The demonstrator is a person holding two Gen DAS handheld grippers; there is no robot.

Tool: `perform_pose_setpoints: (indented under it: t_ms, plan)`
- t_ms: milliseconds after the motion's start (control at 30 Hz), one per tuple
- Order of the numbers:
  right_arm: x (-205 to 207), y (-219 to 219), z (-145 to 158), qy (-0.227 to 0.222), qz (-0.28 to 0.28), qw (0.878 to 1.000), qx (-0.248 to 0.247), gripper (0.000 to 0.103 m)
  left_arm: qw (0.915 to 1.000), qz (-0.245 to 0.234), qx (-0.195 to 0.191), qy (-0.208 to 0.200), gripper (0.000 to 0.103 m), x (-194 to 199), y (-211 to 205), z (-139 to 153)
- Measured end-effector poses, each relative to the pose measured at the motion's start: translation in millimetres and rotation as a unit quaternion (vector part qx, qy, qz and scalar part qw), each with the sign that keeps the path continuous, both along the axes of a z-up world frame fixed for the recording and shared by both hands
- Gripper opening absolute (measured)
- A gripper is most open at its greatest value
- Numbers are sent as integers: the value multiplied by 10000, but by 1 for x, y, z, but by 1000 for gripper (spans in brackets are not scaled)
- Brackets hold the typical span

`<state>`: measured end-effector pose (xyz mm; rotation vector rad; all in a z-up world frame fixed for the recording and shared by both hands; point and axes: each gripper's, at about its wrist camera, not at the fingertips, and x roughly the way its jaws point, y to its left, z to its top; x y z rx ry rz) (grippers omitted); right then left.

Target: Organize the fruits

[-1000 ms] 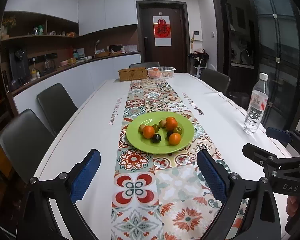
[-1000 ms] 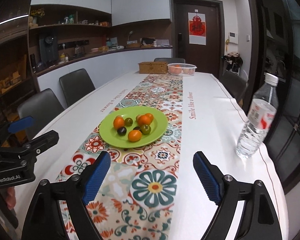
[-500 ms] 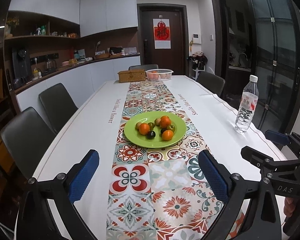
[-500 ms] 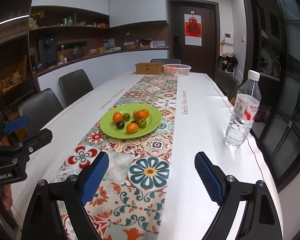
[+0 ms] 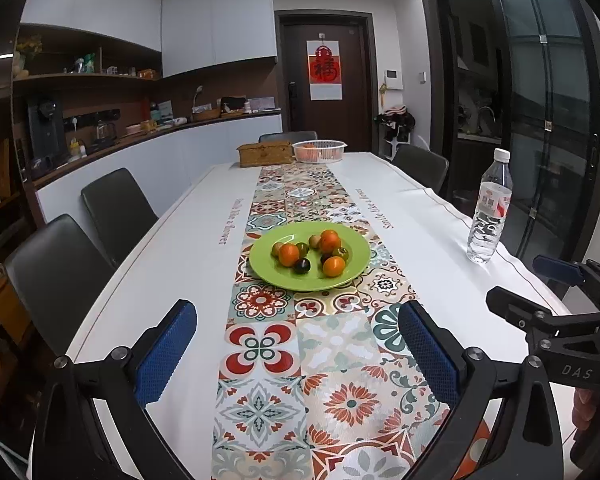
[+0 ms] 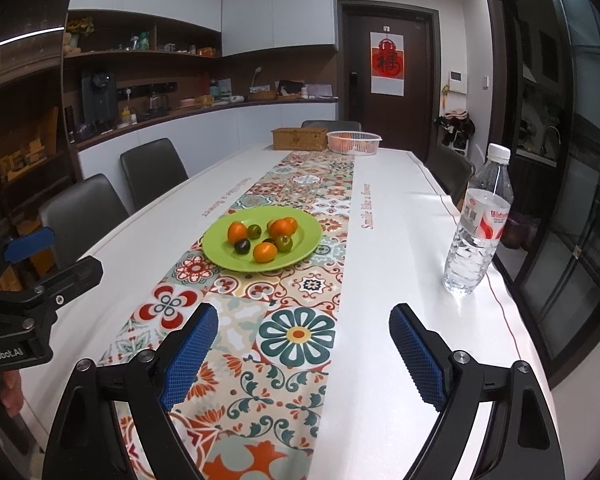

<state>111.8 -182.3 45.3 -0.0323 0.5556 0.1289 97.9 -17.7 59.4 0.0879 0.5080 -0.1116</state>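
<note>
A green plate (image 5: 352, 272) (image 6: 220, 256) sits on the patterned table runner and holds several small fruits: orange ones (image 5: 289, 255) (image 6: 265, 252) and dark ones (image 5: 301, 266) (image 6: 243, 246). My left gripper (image 5: 298, 350) is open and empty, hovering over the runner well short of the plate. My right gripper (image 6: 304, 350) is open and empty, also short of the plate, to the right of the left one. Each gripper shows at the edge of the other's view.
A clear water bottle (image 5: 489, 208) (image 6: 478, 224) stands near the table's right edge. A white basket with fruit (image 5: 319, 151) (image 6: 354, 143) and a wicker box (image 5: 265, 153) (image 6: 299, 138) sit at the far end. Dark chairs (image 5: 116, 208) line the left side.
Both grippers have pulled back from the plate and risen; the plate now looks farther away. Both stay open and empty.
</note>
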Motion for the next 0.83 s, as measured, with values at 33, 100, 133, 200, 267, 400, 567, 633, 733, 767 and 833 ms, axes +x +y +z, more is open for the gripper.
perform_pose_setpoints:
  t_ms: [33,100,133,200,267,400,567,633,733,767,833]
  plan:
    - [-1,0,1,-9,-4,10000,-6,88,10000,7,-4,10,103,0,0,0]
    - [-3,0,2,-37,-10,10000,-12,88,10000,4,-11,-3,103,-2,0,0]
    - [-4,0,3,-46,-7,10000,-18,88,10000,-1,-2,-12,103,-2,0,0]
    - [-6,0,4,-73,2,10000,-21,88,10000,-5,14,-31,103,-3,-1,0]
    - [-5,-1,5,-83,9,10000,-17,88,10000,-14,18,-35,103,-4,-1,0]
    - [-7,-2,5,-95,12,10000,2,88,9999,-42,12,-94,103,-8,-3,1]
    - [-8,-1,5,-95,19,10000,-10,88,9998,-72,11,-192,103,-12,-3,3]
    - [-8,-1,5,-94,15,10000,-1,88,9997,-71,9,-227,103,-13,-3,4]
    - [-8,-1,5,-98,19,10000,4,88,9997,-82,15,-238,103,-14,-4,4]
    - [-8,-1,5,-95,18,10000,1,88,9997,-82,10,-235,103,-14,-3,4]
    - [-9,-2,5,-87,27,10000,9,88,9997,-90,10,-238,103,-14,-4,4]
